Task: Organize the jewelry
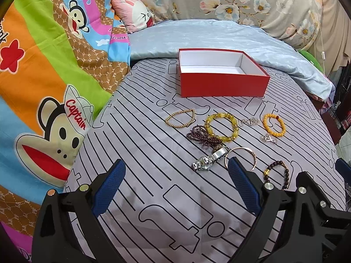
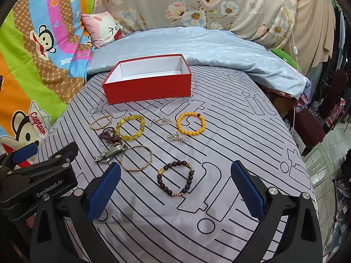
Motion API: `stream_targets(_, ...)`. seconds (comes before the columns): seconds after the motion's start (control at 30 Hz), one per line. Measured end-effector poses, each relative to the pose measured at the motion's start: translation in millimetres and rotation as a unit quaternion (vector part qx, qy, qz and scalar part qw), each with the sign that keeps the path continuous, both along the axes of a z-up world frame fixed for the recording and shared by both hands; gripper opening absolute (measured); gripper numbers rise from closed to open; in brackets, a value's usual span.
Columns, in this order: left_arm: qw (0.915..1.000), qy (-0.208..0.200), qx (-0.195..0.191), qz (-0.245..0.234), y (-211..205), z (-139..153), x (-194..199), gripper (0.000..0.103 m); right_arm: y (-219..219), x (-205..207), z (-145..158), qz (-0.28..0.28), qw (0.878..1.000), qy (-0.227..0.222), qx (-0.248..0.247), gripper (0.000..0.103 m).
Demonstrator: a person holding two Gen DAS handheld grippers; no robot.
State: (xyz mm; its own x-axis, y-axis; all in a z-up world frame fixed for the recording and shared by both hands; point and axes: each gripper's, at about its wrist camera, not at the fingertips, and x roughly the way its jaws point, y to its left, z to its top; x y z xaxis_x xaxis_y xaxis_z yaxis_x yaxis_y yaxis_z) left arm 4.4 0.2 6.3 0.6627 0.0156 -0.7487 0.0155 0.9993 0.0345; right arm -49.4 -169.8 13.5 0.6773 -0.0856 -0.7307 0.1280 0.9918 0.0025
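Now both my claws, left [image 1: 176, 176] and right [image 2: 175, 179], hang open and hold nothing, so I should first grip the dark bead bracelet [image 2: 175, 178] for the red box [image 2: 147, 85].

I see a matt red cardboard box [image 2: 147, 88], polished metal watch [image 1: 209, 159], glossy beaded bracelets [image 2: 190, 123], and textured blue rubbery pads [image 1: 243, 185] on my tool, lower frame.

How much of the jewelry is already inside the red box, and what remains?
Nothing looks done: the red cardboard box shows only its white inside. Nothing is in hand; the left gripper and right gripper are both open. Everything is left on the grey striped sheet: the orange bead bracelet, the dark brown bead bracelet, the thin gold bangle, the silver watch and others.
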Motion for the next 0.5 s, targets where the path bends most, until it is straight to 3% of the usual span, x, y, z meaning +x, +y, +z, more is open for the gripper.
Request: stream_targets(0.5, 1.0, 0.002, -0.001, 0.001, 0.2, -0.2, 1.4, 0.092, 1.3, 0.9, -0.4, 0.001, 1.0, 0.001, -0.001, 0.098)
